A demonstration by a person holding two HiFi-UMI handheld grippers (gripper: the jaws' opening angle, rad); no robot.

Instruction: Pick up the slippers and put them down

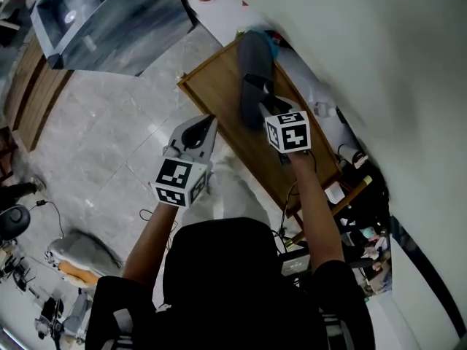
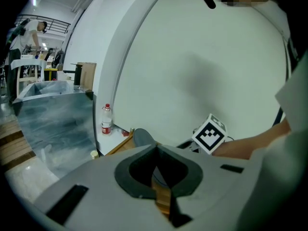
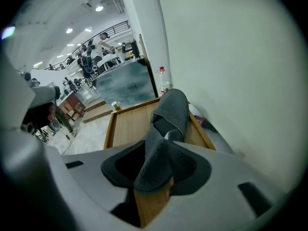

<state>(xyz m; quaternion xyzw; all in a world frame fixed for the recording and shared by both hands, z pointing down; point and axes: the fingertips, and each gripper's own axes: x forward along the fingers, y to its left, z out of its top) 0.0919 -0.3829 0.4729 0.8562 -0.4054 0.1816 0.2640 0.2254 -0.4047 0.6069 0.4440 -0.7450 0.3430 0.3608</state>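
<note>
A grey fabric slipper lies lengthwise on the wooden table by the white wall, toe away from me. My right gripper is at its near end. In the right gripper view the slipper runs from the table back into my right gripper, whose jaws stand apart with the fuzzy near end loose between them. My left gripper hangs beside the table's left edge over the floor. In its own view the left gripper has its tips together and nothing in them; the slipper's toe shows beyond.
A water bottle stands on a white ledge past the table's far end. A big glass-sided case is at the far left. Cables and clutter crowd the gap between table and wall. Grey tiled floor lies to the left.
</note>
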